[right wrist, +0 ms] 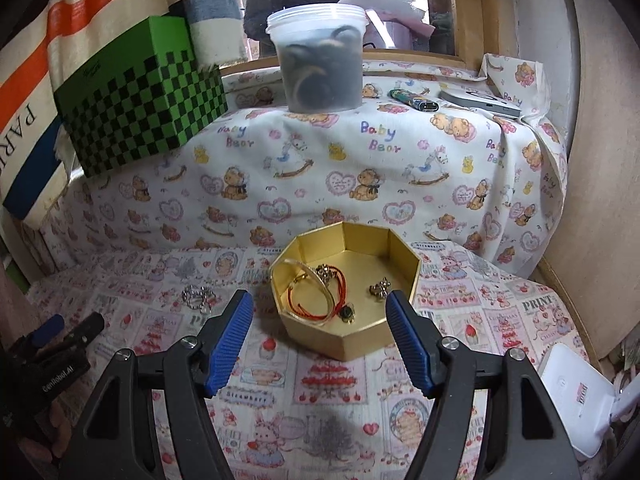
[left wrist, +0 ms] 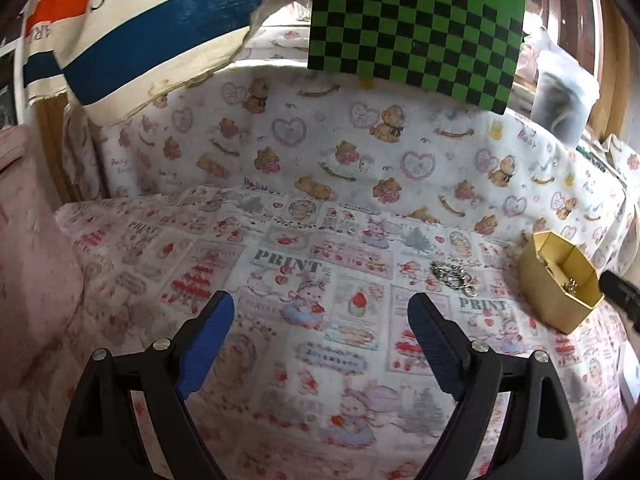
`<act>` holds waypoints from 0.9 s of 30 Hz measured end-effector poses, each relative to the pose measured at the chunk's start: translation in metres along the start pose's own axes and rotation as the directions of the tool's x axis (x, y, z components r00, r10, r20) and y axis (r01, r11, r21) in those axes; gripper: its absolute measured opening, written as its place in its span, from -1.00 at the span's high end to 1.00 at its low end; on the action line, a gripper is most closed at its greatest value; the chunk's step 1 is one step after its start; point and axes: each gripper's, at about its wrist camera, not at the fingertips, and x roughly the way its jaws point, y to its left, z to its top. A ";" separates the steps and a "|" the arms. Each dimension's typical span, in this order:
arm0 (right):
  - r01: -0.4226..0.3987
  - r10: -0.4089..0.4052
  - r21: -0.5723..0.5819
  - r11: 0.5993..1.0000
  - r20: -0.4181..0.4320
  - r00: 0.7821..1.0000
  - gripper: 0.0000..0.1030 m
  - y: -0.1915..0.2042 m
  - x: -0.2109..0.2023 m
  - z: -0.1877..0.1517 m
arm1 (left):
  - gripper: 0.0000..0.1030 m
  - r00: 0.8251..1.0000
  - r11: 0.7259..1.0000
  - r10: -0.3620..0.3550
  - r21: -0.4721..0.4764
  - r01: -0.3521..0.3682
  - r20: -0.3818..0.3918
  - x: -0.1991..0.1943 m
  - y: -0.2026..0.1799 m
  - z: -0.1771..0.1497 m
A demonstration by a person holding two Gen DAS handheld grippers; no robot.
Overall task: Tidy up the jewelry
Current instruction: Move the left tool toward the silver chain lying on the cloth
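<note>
Box [right wrist: 344, 312]: gold, lid off, on the cloth [right wrist: 332, 392].
Inside box: red cord [right wrist: 308, 300], clear bangle [right wrist: 316, 280], small gold bits [right wrist: 379, 288].
Chain [left wrist: 452, 276]: silver, on the cloth, left of the box, not put away.
Left gripper [left wrist: 320, 320]: jaws apart, empty, short of the chain.
Right gripper [right wrist: 320, 312]: jaws apart, empty, just in front of the box.
Risk: chain is thin and flat, so the jaws may pinch cloth too.
Risk: right gripper may bump the box and spill it.

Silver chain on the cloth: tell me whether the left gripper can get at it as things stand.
Probably yes. The silver chain lies bare on the printed cloth, beside the gold box, just ahead of the open, empty left gripper; nothing lies between.
</note>
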 end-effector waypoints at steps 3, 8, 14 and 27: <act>0.046 -0.046 -0.012 0.999 -0.017 0.999 -0.38 0.001 0.001 -0.001 | -0.70 0.998 0.998 0.056 0.003 -0.057 0.018 -0.002 -0.008 0.002; 0.081 -0.081 -0.004 0.997 -0.009 0.997 -0.42 -0.005 -0.002 -0.002 | -0.70 0.992 0.993 0.116 -0.004 -0.116 0.052 -0.008 -0.019 0.002; 0.089 -0.089 0.018 0.996 0.000 0.996 -0.46 -0.014 -0.002 -0.001 | -0.70 0.987 0.989 0.145 -0.032 -0.143 0.074 -0.014 -0.013 0.003; 0.070 -0.070 0.010 0.998 0.004 0.998 -0.46 -0.009 0.000 -0.003 | -0.70 0.987 0.992 0.121 -0.046 -0.117 0.107 -0.025 -0.025 0.004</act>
